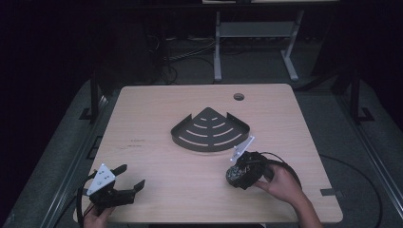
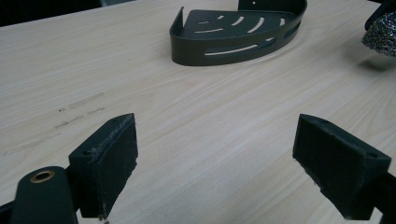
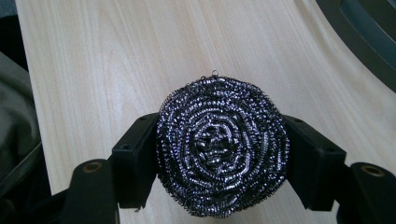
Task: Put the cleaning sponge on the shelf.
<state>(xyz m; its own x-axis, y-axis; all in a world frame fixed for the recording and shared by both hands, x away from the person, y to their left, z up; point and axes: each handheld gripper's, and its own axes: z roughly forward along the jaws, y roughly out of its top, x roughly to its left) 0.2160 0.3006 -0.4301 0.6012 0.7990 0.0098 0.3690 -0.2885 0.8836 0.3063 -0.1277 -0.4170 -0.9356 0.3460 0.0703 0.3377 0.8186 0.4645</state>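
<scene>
A round steel wool scourer (image 3: 220,145) sits squeezed between both black pads of my right gripper (image 3: 219,158), which is shut on it just above the table. In the high view that gripper (image 1: 236,175) is at the front right, with the scourer (image 1: 234,175) at its tip, a short way in front of a dark quarter-round slotted shelf tray (image 1: 210,129) at the table's middle. My left gripper (image 1: 129,179) rests at the front left, jaws wide apart with bare wood between them (image 2: 215,163). The tray (image 2: 233,39) and the scourer (image 2: 380,35) lie ahead of it.
The light wooden table (image 1: 157,114) has a round cable hole (image 1: 238,96) near its far edge. Faint pencil marks (image 1: 135,143) lie left of the tray. Cables trail off the front corners. A white desk frame (image 1: 256,42) stands on the dark floor beyond.
</scene>
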